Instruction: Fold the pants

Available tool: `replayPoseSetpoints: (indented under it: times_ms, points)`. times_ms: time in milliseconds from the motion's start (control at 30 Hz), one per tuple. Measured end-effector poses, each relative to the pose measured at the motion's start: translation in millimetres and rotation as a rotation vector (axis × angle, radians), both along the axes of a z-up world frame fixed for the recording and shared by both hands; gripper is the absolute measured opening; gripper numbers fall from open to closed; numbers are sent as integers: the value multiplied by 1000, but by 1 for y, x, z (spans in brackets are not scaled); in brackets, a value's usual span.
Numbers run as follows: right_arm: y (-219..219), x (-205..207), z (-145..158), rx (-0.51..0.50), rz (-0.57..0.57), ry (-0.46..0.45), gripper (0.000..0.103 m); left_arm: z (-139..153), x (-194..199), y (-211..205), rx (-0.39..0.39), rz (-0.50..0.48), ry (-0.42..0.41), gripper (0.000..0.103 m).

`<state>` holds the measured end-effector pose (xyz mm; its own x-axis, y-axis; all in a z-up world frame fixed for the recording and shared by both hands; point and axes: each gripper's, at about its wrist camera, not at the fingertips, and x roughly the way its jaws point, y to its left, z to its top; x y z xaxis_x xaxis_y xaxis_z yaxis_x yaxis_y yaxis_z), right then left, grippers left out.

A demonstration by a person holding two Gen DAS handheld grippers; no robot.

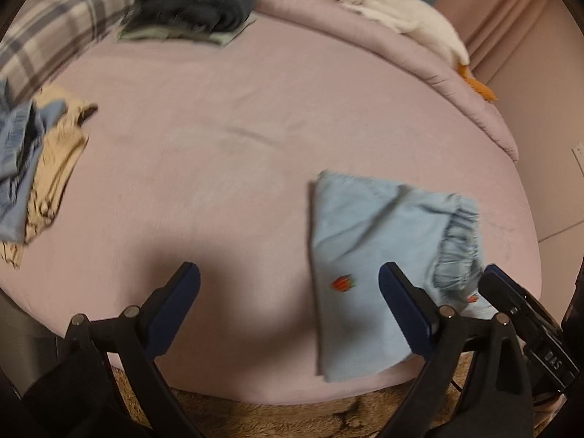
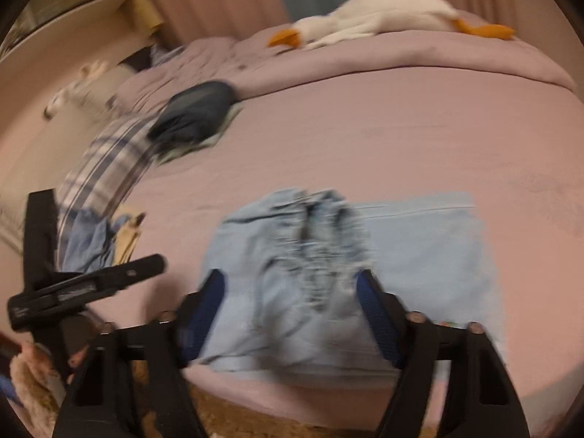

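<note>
Denim-blue pants [image 1: 368, 255] lie folded into a compact rectangle on the pink sheet [image 1: 219, 138], ahead-right of the left gripper [image 1: 290, 292] and directly beneath the right gripper [image 2: 288, 292]. Both 2 grippers spread, empty. Folding looks nearly finished; perhaps stacking remains.

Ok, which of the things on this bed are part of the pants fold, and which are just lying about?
Part of the job:
- light blue pants, folded near the bed's front edge
- left gripper, open, holding nothing
- right gripper, open above the pants' waistband

Just lying about:
- goose toy
- dark folded clothes
- plaid blanket
- pile of clothes at the left
- pink bed itself
</note>
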<state>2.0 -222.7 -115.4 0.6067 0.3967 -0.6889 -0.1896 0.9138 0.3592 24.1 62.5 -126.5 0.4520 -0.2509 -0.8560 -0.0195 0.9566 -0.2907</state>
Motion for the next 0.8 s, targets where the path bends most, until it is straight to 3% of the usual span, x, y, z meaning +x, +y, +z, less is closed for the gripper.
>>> replayPoseSetpoints:
  times_ms: [233, 333, 367, 400, 467, 633, 800]
  points:
    - [7, 28, -36, -183, -78, 94, 66, -7, -1, -2, -8, 7, 29, 96]
    - [2, 35, -50, -158, -69, 103, 66, -11, 2, -2, -14, -3, 34, 96]
    - [1, 36, -51, -136, -65, 102, 54, -12, 5, -3, -19, -6, 35, 96]
    - [-1, 37, -51, -88, -43, 115, 30, -13, 5, -5, -25, -9, 37, 96]
    - [-6, 35, -45, -35, -58, 119, 23, -14, 6, -7, -33, -17, 44, 96]
    - [-34, 3, -15, 90, -96, 49, 16, -19, 6, -14, -38, -42, 41, 96]
    - [-53, 4, -40, 111, -154, 115, 15, -38, 12, -31, -29, -64, 85, 96]
